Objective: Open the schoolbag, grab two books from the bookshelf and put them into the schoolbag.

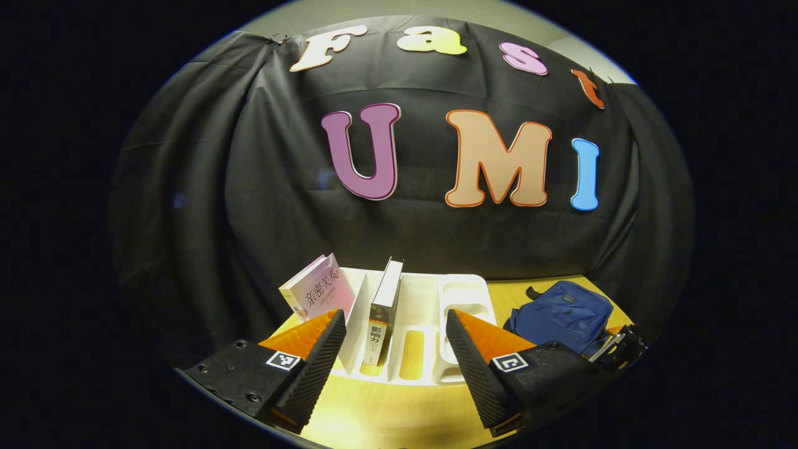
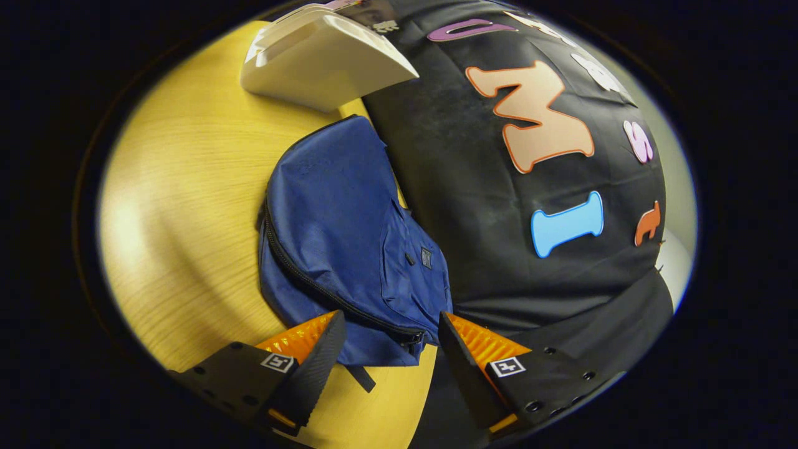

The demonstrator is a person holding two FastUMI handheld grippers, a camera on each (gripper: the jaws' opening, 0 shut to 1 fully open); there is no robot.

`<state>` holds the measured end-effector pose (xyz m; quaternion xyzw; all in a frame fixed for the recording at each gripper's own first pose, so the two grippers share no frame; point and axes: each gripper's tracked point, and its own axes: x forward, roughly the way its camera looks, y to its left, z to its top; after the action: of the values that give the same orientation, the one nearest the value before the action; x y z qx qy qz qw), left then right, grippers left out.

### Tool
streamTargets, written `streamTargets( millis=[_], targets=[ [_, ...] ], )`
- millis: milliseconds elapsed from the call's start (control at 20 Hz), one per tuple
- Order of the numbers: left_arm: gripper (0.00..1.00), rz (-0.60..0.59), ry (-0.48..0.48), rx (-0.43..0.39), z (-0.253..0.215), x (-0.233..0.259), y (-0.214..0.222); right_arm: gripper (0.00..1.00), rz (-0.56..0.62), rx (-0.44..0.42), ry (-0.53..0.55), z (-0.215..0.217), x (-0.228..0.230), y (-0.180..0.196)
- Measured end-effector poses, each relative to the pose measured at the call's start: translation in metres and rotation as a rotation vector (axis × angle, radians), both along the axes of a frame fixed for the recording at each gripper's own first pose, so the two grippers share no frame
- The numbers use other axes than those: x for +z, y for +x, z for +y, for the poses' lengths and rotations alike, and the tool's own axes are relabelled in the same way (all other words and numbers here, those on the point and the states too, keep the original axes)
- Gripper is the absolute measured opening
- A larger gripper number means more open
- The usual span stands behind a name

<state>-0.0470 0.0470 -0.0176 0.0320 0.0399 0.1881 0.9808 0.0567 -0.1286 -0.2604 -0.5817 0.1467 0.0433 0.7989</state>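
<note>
Left gripper (image 1: 396,333) nearest in left gripper view: fingers wide apart, holding nothing, above table (image 1: 386,411). Between them, white shelf (image 1: 424,312) with upright book (image 1: 383,318); pink book (image 1: 318,288) leans at shelf's left end. Blue bag (image 1: 561,315) beside shelf, on right. Right gripper (image 2: 391,337) spread wide, empty, fingers on both sides of bag's (image 2: 349,231) zipper end (image 2: 413,338); zipper closed.

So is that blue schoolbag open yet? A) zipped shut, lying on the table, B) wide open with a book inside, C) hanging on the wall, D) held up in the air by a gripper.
A: in the right gripper view the schoolbag lies on the table with its zipper closed, and the right gripper is open around the zipper's end, not gripping.
</note>
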Motion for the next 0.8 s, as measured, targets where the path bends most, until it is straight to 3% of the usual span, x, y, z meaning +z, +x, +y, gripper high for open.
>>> streamTargets(
  millis=[200, 450, 600, 800],
  targets=[
    [0.95, -0.011, 0.006, 0.002, -0.002, 0.004, 0.001, 0.96, 0.002, 0.017, -0.028, 0.003, -0.004, 0.008],
    [0.95, 0.001, -0.012, 0.006, -0.003, -0.001, 0.004, 0.96, -0.015, 0.006, 0.016, 0.011, 0.002, 0.025],
    [0.95, 0.006, -0.038, 0.015, -0.001, -0.005, 0.002, 1.00, -0.014, 0.018, 0.021, 0.017, 0.000, 0.035],
    [0.95, 0.009, -0.057, 0.044, 0.004, -0.009, -0.003, 0.97, 0.010, 0.041, 0.013, 0.024, -0.012, 0.046]
  ],
)
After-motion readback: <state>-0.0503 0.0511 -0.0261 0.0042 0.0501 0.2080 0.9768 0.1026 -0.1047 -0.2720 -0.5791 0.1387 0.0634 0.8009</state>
